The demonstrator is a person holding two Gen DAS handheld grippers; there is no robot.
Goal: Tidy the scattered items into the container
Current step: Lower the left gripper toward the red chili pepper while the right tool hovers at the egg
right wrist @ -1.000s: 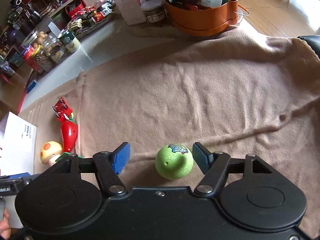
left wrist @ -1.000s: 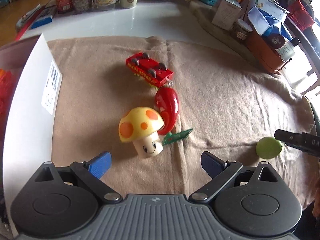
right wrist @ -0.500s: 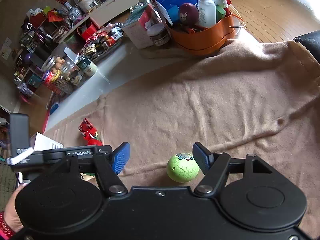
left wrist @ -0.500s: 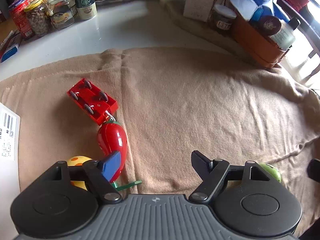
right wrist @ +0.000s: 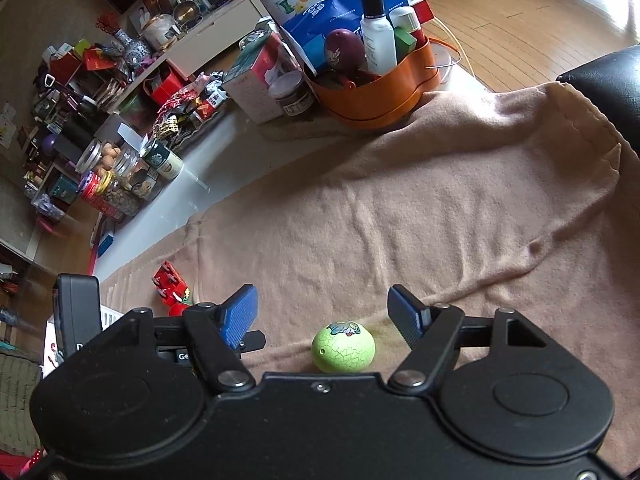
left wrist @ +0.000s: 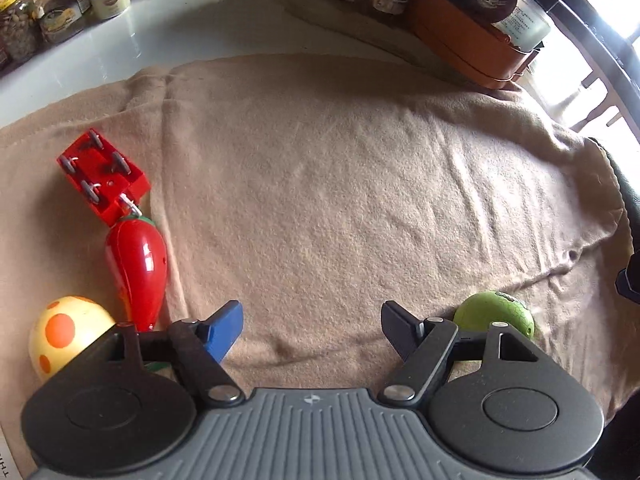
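Observation:
My left gripper [left wrist: 314, 330] points down at bare beige cloth [left wrist: 340, 180], open with nothing between its fingers. To its left lie a yellow mushroom toy with orange spots [left wrist: 66, 336], a red chili toy [left wrist: 138, 264] and an upturned red toy wagon [left wrist: 100, 176]. A green cracked-pattern egg [left wrist: 496, 314] sits to its right, partly behind the black finger. My right gripper [right wrist: 324, 316] hovers over that egg [right wrist: 344, 346], which lies between the open fingers without touching the pads. A white box with a barcode label [right wrist: 110, 316] shows at the far left.
An orange caddy full of bottles [right wrist: 372, 96], a carton [right wrist: 260, 80] and jars [left wrist: 60, 12] line the back of the white table [left wrist: 200, 28]. A black chair [right wrist: 604, 76] stands past the cloth's right edge.
My left gripper swung right, away from the mushroom toy, to bare cloth near the egg, and its jaws narrowed. My right gripper drew back a little, staying over the egg.

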